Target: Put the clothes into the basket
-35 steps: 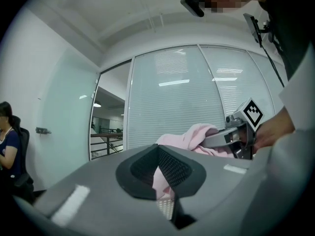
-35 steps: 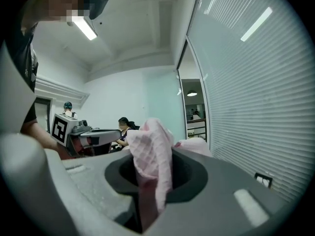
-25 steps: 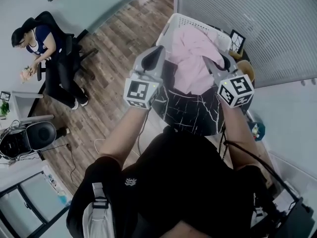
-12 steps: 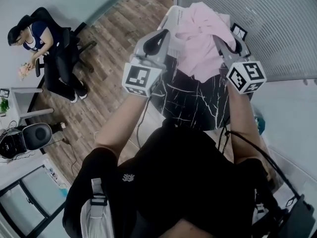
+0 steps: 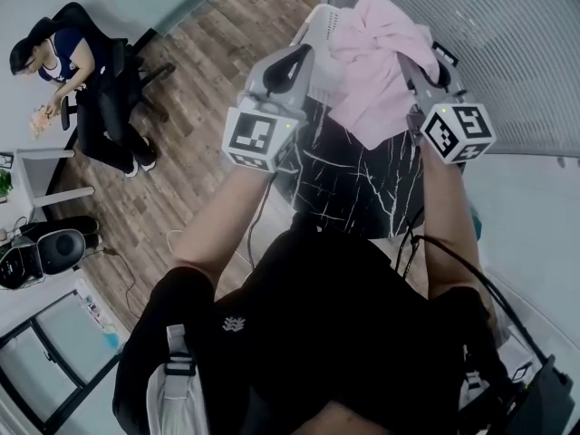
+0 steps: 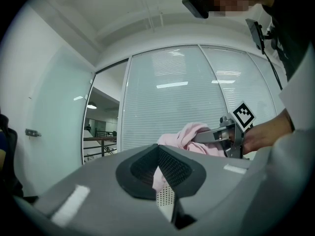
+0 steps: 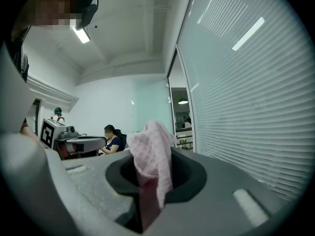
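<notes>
The pink waffle-weave cloth garment [image 5: 376,66] is held up in the air, stretched between the left gripper [image 5: 302,62] and the right gripper [image 5: 408,60]. It hangs over the white perforated plastic basket [image 5: 319,25] and the far edge of the round black marble-patterned bench [image 5: 362,184]. No contact between garment and basket can be confirmed.

In the left gripper view, the fingers [image 6: 142,170] are closed on a narrow pink fold, which runs down through the pinch. In the right gripper view, the fingers [image 7: 189,173] are nearly together and clamp a thicker bunch of the same cloth; its crest stands above the pads and a strip drops down between them.

The basket and the bench are seen only in the head view. The weave of the cloth is resolved only in the right gripper view. Each gripper view records the opposite gripper beside the garment. A seated person [image 7: 110,137] is noted in the right gripper view and the head view, not in the left gripper view.
</notes>
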`<state>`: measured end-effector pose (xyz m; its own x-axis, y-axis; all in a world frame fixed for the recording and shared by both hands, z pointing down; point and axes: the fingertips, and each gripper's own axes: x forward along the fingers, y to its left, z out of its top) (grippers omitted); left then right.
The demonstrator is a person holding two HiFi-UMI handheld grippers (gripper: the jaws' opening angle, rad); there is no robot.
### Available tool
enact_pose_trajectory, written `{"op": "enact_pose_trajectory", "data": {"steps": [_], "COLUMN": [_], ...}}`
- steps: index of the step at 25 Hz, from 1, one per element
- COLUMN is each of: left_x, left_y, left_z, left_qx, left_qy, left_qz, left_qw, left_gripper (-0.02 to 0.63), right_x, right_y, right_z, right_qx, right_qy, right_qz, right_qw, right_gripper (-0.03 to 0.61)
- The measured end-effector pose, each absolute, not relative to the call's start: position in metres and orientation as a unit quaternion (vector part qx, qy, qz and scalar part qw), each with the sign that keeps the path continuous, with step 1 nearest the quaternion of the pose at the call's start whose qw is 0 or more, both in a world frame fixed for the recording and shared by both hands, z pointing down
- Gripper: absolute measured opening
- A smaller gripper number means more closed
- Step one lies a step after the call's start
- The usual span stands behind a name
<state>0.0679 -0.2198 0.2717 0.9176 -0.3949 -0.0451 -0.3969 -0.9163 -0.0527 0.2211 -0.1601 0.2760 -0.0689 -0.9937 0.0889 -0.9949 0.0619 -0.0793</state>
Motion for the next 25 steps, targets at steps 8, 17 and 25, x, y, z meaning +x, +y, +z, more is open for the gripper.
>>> {"op": "enact_pose_trajectory", "data": {"steps": [8, 17, 25], "left_x": [0.063, 0.064, 0.070], "left_y": [-0.231, -0.234, -0.240], "left_z": [0.289, 0.316, 0.341], "left_qx": [-0.977, -0.978, -0.978], "left_qy": [0.213, 0.207, 0.208], "left_qz": [0.003, -0.016, -0.033], "left_qw": [0.015, 0.003, -0.010], "left_gripper": [0.006, 0.006, 0.006], "right_x": [0.226, 0.232, 0.240], "right_y": [-0.168, -0.174, -0.184], "right_z": [0.292, 0.325, 0.360], "right_qx": [0.685, 0.685, 0.681], "right_qy": [-0.725, -0.722, -0.721], "right_qz": [0.071, 0.097, 0.127], "right_qw": [0.007, 0.012, 0.017], "right_gripper": [0.081, 0.081, 0.081]}}
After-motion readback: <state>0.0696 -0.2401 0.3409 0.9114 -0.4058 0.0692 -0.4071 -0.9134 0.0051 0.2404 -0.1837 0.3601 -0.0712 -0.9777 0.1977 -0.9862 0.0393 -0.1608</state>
